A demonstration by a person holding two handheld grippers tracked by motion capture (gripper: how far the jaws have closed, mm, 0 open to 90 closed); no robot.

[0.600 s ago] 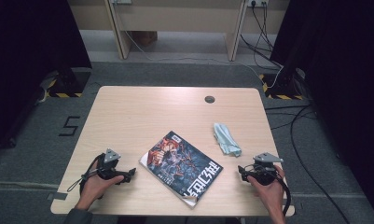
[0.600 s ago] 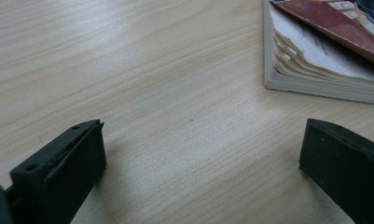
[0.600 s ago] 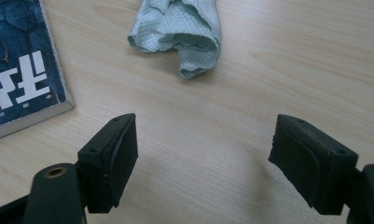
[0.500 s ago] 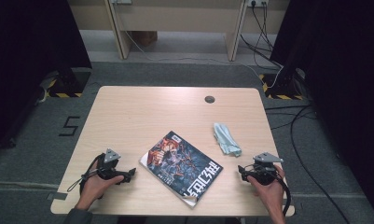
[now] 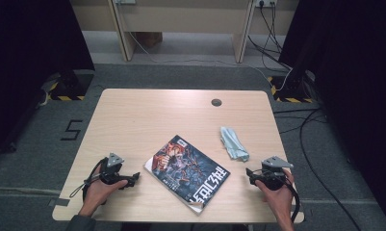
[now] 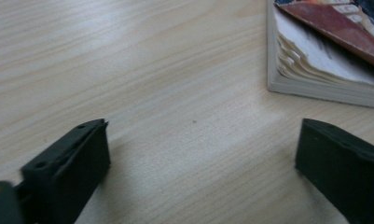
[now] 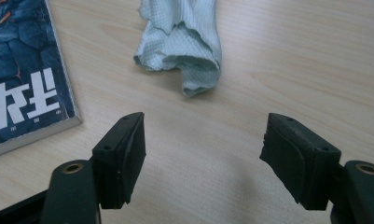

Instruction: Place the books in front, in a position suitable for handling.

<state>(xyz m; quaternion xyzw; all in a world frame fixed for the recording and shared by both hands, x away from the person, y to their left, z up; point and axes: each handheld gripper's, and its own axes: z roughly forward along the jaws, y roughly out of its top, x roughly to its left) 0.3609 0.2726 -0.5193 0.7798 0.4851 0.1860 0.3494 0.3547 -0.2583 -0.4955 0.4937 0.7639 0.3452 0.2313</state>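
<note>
Jaws: both wide, empty | left gripper (image 5: 134,180) – book (image 5: 188,172) at 3 o'clock, nearer | right gripper (image 5: 250,175) – cloth (image 7: 184,46) at 12 o'clock | book's long axis: 10–4 o'clock

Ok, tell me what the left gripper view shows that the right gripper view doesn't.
The left gripper view alone shows the book's stacked page edges at a corner, cover lifting a little, between the open left claw. The right gripper view alone shows the crumpled pale cloth and the white lettering on the book's cover, beyond the open right claw. Both show the book, the wooden table and empty jaws.
</note>
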